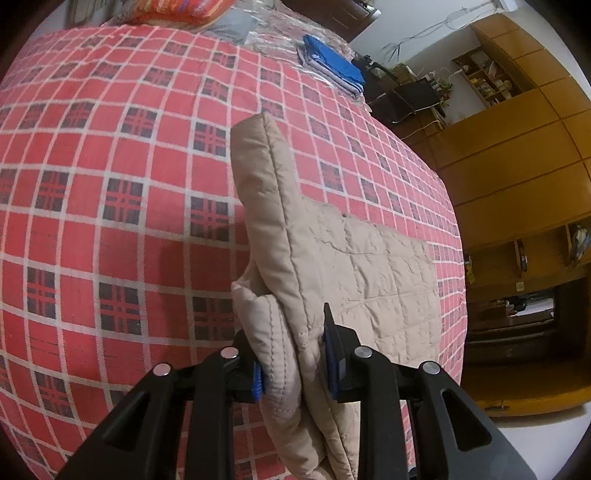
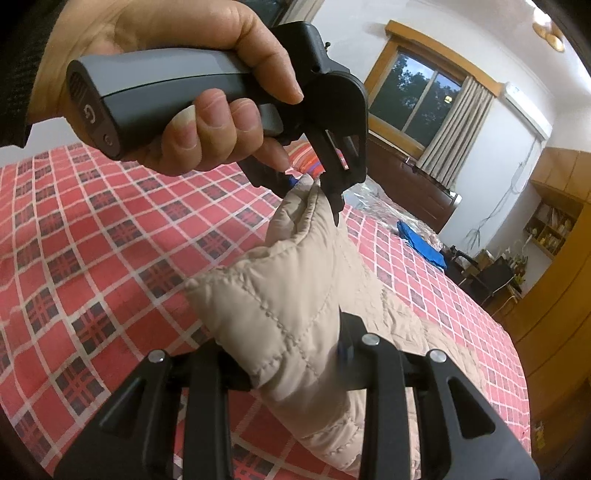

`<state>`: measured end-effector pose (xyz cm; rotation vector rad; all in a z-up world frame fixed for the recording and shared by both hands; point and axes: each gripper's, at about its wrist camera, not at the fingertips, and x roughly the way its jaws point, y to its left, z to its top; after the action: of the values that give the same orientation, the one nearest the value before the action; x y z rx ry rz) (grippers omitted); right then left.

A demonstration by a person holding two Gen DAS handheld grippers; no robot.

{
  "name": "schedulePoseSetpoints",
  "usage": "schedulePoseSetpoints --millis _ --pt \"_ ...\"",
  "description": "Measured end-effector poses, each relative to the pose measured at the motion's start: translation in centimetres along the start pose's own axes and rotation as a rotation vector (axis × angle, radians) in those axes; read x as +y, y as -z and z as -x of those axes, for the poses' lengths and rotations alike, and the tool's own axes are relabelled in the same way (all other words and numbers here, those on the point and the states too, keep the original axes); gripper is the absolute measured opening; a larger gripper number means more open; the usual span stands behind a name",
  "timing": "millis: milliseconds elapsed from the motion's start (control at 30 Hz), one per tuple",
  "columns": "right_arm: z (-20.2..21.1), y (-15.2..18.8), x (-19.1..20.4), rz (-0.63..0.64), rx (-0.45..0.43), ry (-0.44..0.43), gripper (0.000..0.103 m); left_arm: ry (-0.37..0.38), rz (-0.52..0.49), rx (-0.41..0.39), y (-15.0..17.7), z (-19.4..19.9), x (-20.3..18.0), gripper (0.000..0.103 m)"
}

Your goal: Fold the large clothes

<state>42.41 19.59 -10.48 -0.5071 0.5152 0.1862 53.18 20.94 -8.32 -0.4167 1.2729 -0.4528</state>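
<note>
left tongs (image 1: 295, 365) : closed on a thick fold of the beige quilted jacket (image 1: 332, 258) | right tongs (image 2: 295, 354) : closed on another fold of it | jacket : partly lifted, the rest lies on the red checked bed (image 1: 110, 184) | hand (image 2: 177, 74) : holds the left tool's grip

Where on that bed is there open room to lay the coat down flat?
Left of the beige coat, the red checked bedspread lies bare up to the striped bedding at the far end. It is crowded at the far right corner: blue folded cloth on crinkled plastic.
</note>
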Motion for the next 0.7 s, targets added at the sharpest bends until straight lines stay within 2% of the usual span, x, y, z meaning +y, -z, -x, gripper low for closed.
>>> schedulePoseSetpoints --millis 700 --pt "3.9 0.1 -6.0 -0.135 -0.073 0.036 0.029 -0.038 -0.105 -0.034 -0.4 1.8 -8.6 0.025"
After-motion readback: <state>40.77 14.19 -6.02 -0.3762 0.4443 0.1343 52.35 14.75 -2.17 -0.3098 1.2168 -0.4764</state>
